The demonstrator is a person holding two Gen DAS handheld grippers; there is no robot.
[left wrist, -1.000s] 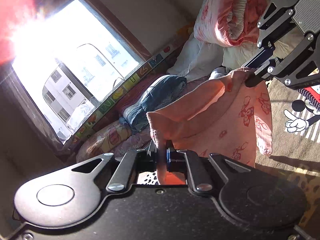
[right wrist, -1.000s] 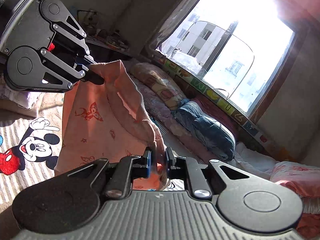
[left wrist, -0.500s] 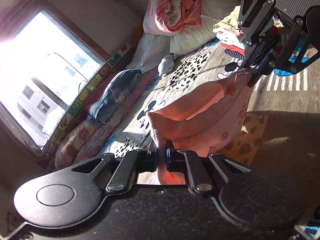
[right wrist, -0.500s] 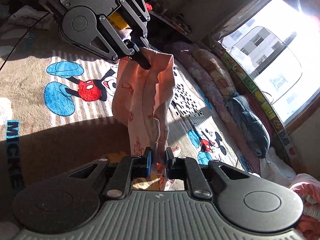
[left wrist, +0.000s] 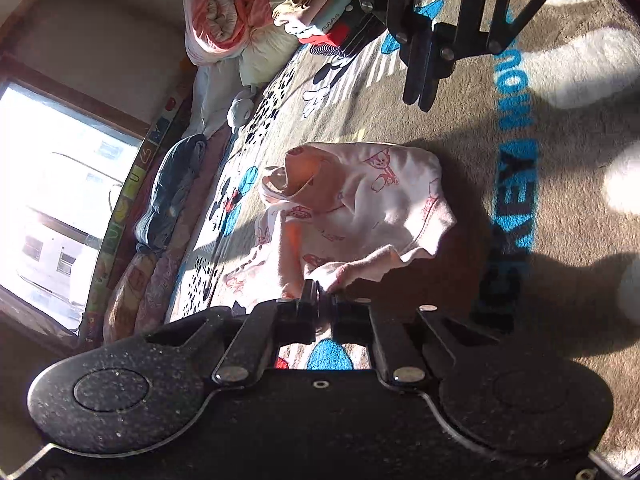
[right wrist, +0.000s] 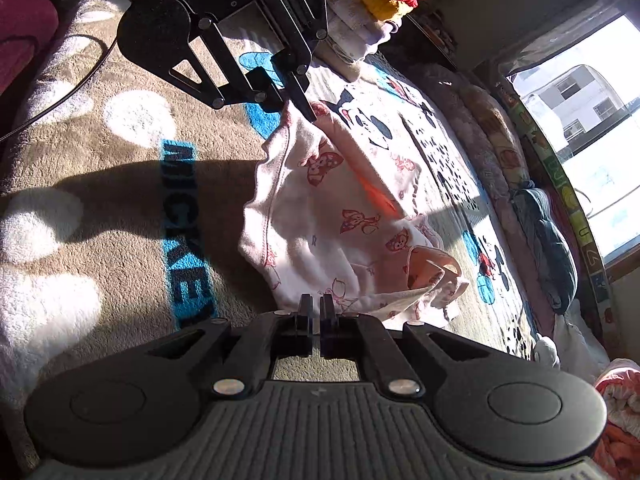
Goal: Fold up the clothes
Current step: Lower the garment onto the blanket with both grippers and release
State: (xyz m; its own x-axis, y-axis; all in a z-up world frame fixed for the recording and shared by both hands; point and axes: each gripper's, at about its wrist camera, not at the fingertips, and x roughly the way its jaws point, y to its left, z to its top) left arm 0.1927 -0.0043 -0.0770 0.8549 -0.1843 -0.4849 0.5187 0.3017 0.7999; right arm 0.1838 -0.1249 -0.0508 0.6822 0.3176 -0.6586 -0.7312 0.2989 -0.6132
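The pink garment (left wrist: 360, 208) (right wrist: 332, 216) I'm folding (pale cotton, printed with small red cartoon figures) lies crumpled on the blanket, neckline gaping open, one corner lifted off the pile.

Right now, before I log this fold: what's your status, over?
Left gripper shut on pink garment corner. Right gripper shut, empty, above the cloth. Garment bunched on Mickey blanket. Nothing in the way.
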